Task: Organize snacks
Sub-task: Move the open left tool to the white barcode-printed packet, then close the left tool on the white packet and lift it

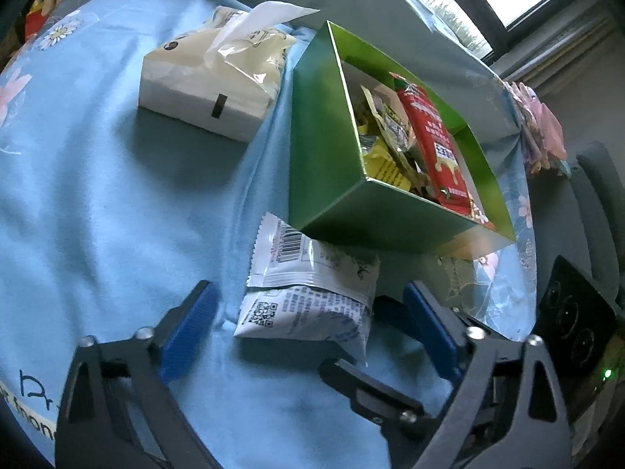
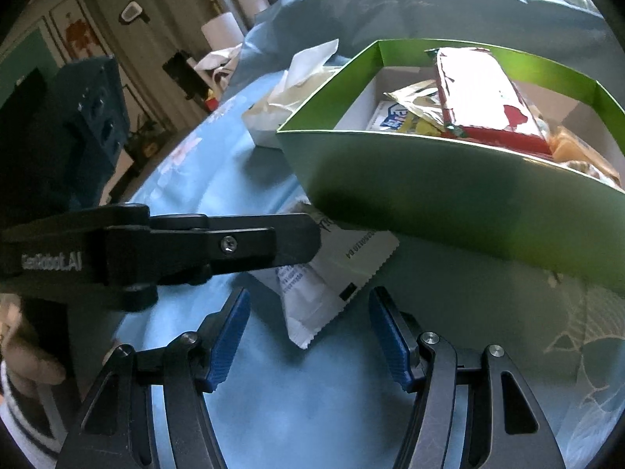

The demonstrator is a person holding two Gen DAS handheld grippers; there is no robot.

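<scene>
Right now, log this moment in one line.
left gripper: open, straddling white snack packets | right gripper: open, empty | green box: holds snacks

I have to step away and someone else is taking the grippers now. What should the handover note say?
Left gripper: open, straddling the two white snack packets on the blue cloth, not gripping.
Right gripper: open, empty, close to the same packets.
Green box: already holds a red packet and yellow ones.
Left to do: put both white packets into the box. The tissue pack stays.

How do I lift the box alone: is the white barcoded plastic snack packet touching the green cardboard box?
Touching. Left wrist view: the white barcoded packet slips under the green cardboard box at its near corner, no gap.
</scene>
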